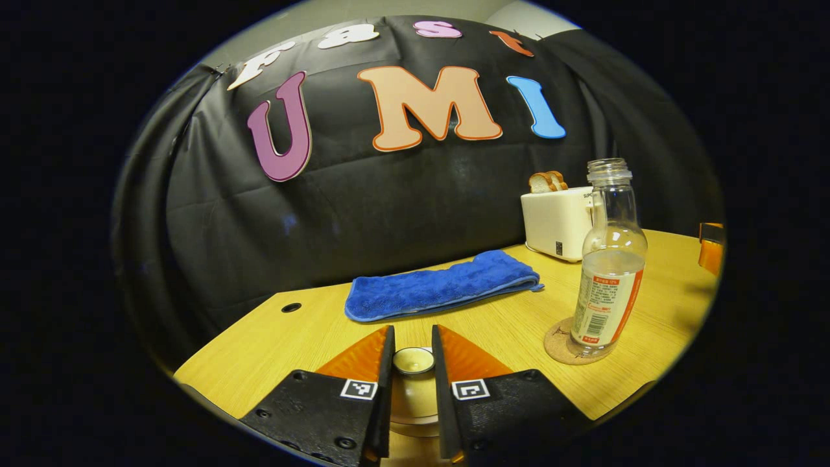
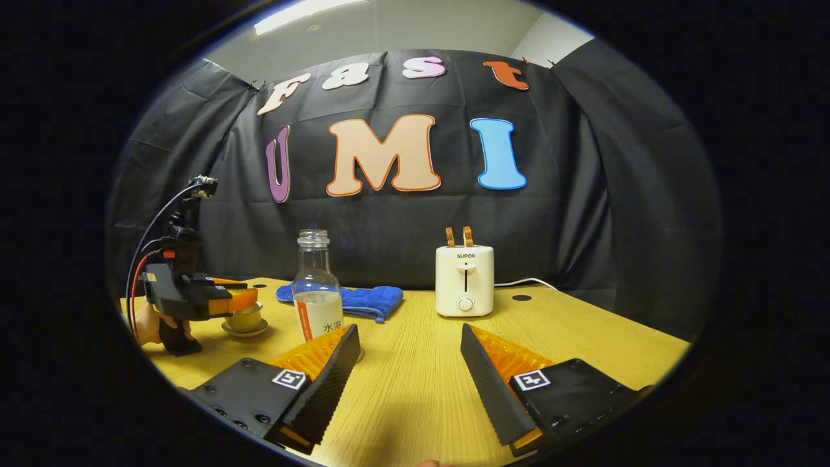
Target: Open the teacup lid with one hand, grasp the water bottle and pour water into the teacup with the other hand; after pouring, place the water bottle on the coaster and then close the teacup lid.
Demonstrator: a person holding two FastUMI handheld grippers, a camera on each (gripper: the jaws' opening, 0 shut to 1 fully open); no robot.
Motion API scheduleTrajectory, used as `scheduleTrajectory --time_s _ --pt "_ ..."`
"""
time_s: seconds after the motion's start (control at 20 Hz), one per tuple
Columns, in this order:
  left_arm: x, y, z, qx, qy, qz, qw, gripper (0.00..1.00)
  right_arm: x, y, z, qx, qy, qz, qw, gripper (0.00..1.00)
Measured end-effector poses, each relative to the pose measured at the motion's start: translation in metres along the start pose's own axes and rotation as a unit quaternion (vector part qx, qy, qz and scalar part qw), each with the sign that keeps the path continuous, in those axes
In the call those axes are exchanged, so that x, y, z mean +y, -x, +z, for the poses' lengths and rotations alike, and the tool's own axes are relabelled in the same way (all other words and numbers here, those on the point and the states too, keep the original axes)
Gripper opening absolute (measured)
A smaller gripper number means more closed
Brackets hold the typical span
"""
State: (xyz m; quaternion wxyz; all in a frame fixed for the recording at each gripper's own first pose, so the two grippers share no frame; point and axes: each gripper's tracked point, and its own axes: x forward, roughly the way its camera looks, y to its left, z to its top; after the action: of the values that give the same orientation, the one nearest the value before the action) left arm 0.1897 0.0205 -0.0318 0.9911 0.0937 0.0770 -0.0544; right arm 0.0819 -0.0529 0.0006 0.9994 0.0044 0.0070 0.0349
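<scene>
In the left gripper view my left gripper (image 1: 414,331) is shut on the round knob of the cream teacup lid (image 1: 414,360), one finger on each side. The lid's dome spreads below it over the cup. The right gripper view has that gripper (image 2: 227,299), held by a hand, above the teacup (image 2: 245,320) on its saucer at the table's left. The clear water bottle (image 1: 606,272), uncapped and partly full, stands upright on a round cork coaster (image 1: 556,345). My right gripper (image 2: 410,332) hangs open and empty just to the right of the bottle (image 2: 316,292).
A white toaster (image 2: 464,280) with two bread slices stands at the back of the wooden table (image 2: 415,383). A folded blue towel (image 1: 441,285) lies behind the cup and bottle. Something orange (image 1: 711,246) shows at the far right edge.
</scene>
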Motion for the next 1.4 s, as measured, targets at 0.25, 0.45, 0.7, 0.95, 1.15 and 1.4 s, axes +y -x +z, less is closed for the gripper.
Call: scheduleTrajectory --time_s 0.25,0.45,0.7,0.95,1.15,1.4 --pt "0.002 0.000 0.002 -0.009 0.005 0.003 1.000 0.59 -0.001 0.001 0.000 0.000 0.000 -0.001 1.000 0.94" --pt "0.009 0.000 0.005 -0.021 0.006 0.013 1.000 1.00 0.000 0.001 0.000 0.000 0.000 -0.001 1.000 0.94" --pt "0.023 0.011 0.012 -0.049 0.036 0.040 0.997 0.96 -0.001 0.001 0.000 0.000 0.000 -0.002 1.000 0.94" --pt "0.028 0.036 0.008 -0.051 0.055 0.050 0.996 0.96 -0.004 0.001 0.001 -0.001 0.001 -0.014 1.000 0.99" --pt "0.023 0.072 0.005 -0.058 0.056 0.042 0.996 0.96 -0.001 0.002 0.001 -0.002 0.001 -0.022 1.000 0.94" --pt "0.019 0.111 0.003 -0.065 0.088 0.037 0.993 0.96 0.022 0.012 0.000 -0.002 0.000 -0.012 1.000 0.99"
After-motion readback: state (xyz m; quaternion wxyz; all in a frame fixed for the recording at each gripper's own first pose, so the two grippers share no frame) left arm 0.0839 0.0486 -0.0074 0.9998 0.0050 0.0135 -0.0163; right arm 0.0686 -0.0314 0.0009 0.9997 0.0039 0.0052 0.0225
